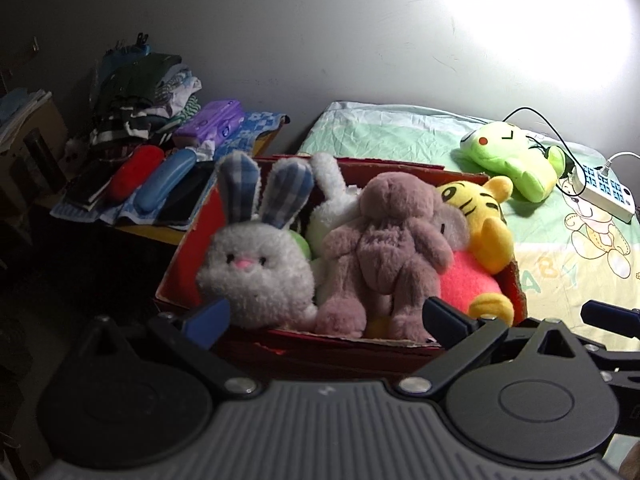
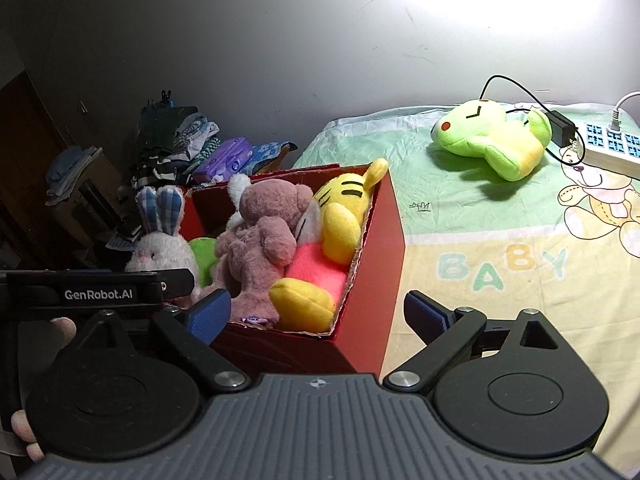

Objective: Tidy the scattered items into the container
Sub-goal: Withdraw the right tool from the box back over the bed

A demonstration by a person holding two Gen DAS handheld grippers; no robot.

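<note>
Both grippers hang at the near edge of the red box [image 1: 188,248], tilted down toward it. On the left gripper [image 1: 324,316] the blue pads are spread wide with nothing between them. The right gripper [image 2: 318,312] is spread wide too, its pads either side of the box's near corner without touching it. Inside the box, packed close, sit a grey rabbit [image 1: 256,268] with checked ears, a mauve bear [image 1: 384,248], a white toy [image 1: 332,200] behind them and a yellow tiger [image 1: 480,216] over something pink. One green frog toy [image 2: 492,140] still lies out on the bed sheet [image 2: 480,280], well apart from the box, beside a power strip [image 2: 612,148].
</note>
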